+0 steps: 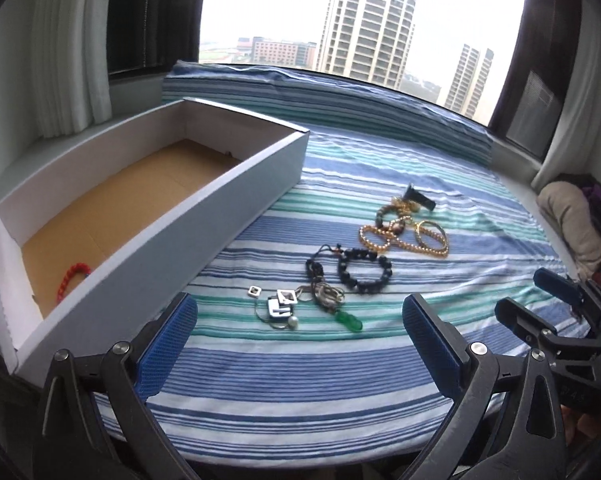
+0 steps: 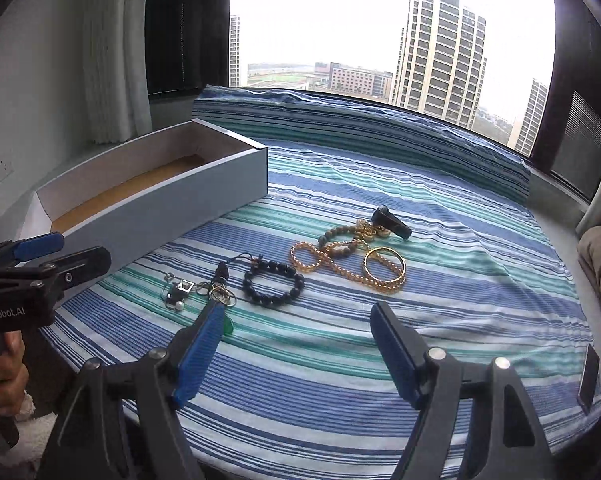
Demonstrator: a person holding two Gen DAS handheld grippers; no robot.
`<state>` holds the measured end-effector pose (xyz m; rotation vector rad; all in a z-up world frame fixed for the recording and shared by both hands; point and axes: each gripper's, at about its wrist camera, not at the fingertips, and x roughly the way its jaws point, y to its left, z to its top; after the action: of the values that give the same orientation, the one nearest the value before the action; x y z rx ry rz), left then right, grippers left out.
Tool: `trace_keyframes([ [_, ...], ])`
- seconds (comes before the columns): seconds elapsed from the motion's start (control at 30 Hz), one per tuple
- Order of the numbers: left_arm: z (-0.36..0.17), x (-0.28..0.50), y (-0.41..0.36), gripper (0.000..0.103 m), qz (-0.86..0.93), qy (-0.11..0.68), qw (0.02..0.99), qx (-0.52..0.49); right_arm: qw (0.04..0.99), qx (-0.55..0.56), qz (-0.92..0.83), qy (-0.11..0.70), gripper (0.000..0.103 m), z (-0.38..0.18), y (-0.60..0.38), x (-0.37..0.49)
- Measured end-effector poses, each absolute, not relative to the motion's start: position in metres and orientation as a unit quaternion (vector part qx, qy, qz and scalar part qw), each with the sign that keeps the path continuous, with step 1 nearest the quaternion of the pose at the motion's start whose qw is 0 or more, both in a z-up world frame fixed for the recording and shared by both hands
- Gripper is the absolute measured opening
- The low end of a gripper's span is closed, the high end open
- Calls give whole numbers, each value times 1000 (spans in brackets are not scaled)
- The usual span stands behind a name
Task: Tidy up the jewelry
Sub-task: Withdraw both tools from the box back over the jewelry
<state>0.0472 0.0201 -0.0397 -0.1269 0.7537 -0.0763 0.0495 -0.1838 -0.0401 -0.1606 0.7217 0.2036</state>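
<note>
Only 1 piece, the red bracelet [image 1: 73, 278], lies in the box [image 1: 204, 216]. The other jewelry [image 1: 364, 248] sits on the striped bedspread [image 1: 300, 360] beside it. My left gripper [image 1: 300, 344] and right gripper [image 2: 296, 356] gape wide, holding nothing.

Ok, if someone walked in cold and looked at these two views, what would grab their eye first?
Probably the tangle of jewelry on the blue and green striped bedspread: a black beaded bracelet, gold bead chains with a gold bangle, and a green pendant nearest the open left gripper. To the left sits a long white cardboard box holding one red beaded bracelet, and high-rise towers fill the window behind.
</note>
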Motion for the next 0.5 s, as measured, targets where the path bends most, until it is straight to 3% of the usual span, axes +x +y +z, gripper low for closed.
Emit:
trace_keyframes([
  [0.5, -48, 41, 12, 102, -41, 377, 925, -31, 933, -74, 74, 344, 82, -45, -192, 35],
])
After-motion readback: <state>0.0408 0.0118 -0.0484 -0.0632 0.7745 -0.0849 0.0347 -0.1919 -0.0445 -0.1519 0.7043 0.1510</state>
